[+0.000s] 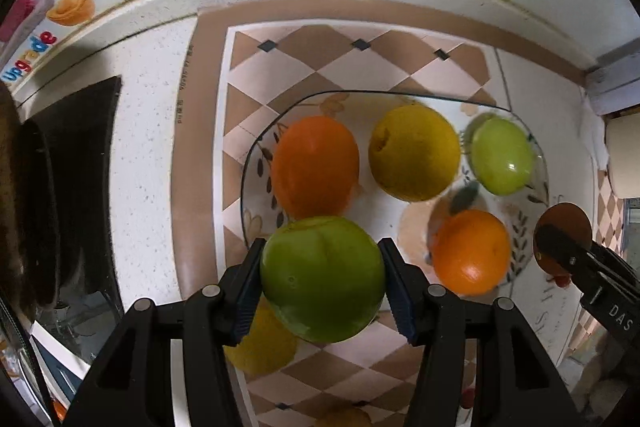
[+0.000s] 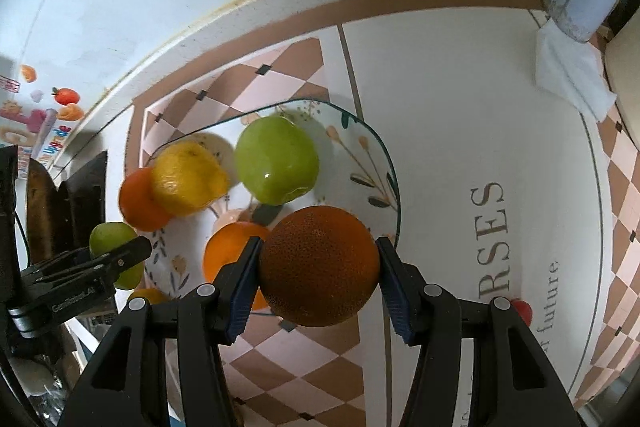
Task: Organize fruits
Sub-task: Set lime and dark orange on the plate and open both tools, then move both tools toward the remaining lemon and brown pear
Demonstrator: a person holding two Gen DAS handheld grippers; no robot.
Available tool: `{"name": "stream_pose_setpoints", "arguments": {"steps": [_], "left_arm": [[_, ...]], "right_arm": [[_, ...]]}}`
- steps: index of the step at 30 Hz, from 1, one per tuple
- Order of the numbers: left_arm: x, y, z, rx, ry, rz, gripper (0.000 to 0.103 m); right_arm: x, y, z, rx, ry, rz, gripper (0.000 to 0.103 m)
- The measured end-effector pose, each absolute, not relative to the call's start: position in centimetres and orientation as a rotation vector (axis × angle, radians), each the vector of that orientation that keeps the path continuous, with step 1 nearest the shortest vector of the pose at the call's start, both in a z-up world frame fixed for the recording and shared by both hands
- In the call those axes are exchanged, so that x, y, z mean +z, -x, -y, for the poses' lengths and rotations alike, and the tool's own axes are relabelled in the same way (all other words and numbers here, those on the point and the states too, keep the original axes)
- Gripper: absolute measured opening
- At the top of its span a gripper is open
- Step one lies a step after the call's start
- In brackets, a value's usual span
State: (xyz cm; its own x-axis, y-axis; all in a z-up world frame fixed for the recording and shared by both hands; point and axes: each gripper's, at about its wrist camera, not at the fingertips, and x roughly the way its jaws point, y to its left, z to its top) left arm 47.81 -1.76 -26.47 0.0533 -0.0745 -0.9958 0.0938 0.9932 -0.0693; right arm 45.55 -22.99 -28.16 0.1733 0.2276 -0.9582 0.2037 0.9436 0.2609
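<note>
My left gripper point(image 1: 322, 277) is shut on a green apple point(image 1: 322, 277), held above the near left rim of a glass plate point(image 1: 538, 183). The plate carries an orange point(image 1: 316, 167), a yellow fruit point(image 1: 414, 153), a second green apple point(image 1: 502, 157) and another orange point(image 1: 472, 251). My right gripper point(image 2: 319, 269) is shut on a dark, dimpled orange point(image 2: 319, 269) above the plate's near right edge point(image 2: 394, 187). The left gripper point(image 2: 100, 259) with its green apple point(image 2: 106, 237) shows at the left of the right wrist view; the right gripper's finger point(image 1: 568, 255) shows at the right of the left wrist view.
The plate rests on a checkered brown and pink mat point(image 1: 316, 55) with lettering on its white part point(image 2: 492, 239). A yellow fruit point(image 1: 262, 345) lies on the mat under my left gripper. A dark appliance point(image 1: 76, 187) stands at the left, a white cloth point(image 2: 572, 75) at the back right, the wall behind.
</note>
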Motion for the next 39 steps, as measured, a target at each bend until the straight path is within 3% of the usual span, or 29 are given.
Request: {"name": "stream_pose_setpoints", "arguments": {"steps": [5,7,9,10,11,13,22,39], "left_arm": [[-28.4,-48.3,1.8,-0.120,0.001,-1.569,0.053],[-28.7,-48.2,1.5,-0.110,0.015,-1.571,0.054],[-28.5,-48.1,1.3,-0.102,0.013,-1.558,0.059],[-28.5,-48.3,1.2,-0.101,0.011,-1.554,0.067],[-28.5,-48.3,1.1,-0.105,0.014,-1.554,0.080],[-28.6,-48.2,1.0,-0.118,0.026,-1.562,0.089],[-26.6,-46.4,-0.4,-0.092,-0.018,-1.525,0.089],[-17.6,-37.7,-0.6,-0.094,-0.038,-1.272,0.089]], "right_arm": [[-29.6,-45.7,23.0,0.005,-0.386,-1.450,0.060],[-29.5,-45.4,23.1,0.000,-0.387,-1.442,0.079],[-29.3,-45.2,23.5,-0.006,-0.399,-1.438,0.083],[-29.2,-45.1,23.7,-0.009,-0.403,-1.438,0.084],[-29.0,-45.0,23.7,-0.015,-0.397,-1.439,0.085],[-28.4,-44.8,23.6,-0.038,-0.343,-1.440,0.094],[-25.3,-42.6,21.6,-0.083,-0.157,-1.397,0.095],[-18.0,-35.4,19.6,-0.068,-0.139,-1.257,0.095]]}}
